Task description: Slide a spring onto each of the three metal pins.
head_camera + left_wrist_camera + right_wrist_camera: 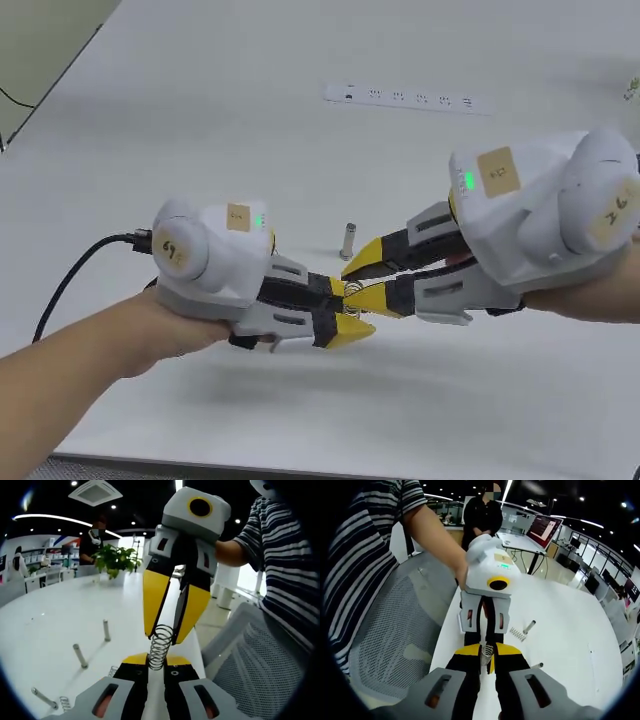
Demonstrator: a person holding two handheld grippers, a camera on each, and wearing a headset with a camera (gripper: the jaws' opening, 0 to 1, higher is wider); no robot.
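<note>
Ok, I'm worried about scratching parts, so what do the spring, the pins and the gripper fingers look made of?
The spring looks like bare metal wire, likely steel: grey coils with bright glints. The pins look like metal too: smooth rods with a dull silver finish. The fingers have black bodies with glossy yellow faces, probably plastic or a rubbery coating; the look leaves that open.

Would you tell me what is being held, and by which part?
The spring, by its two ends: the left gripper pinches one end, the right gripper the other.
</note>
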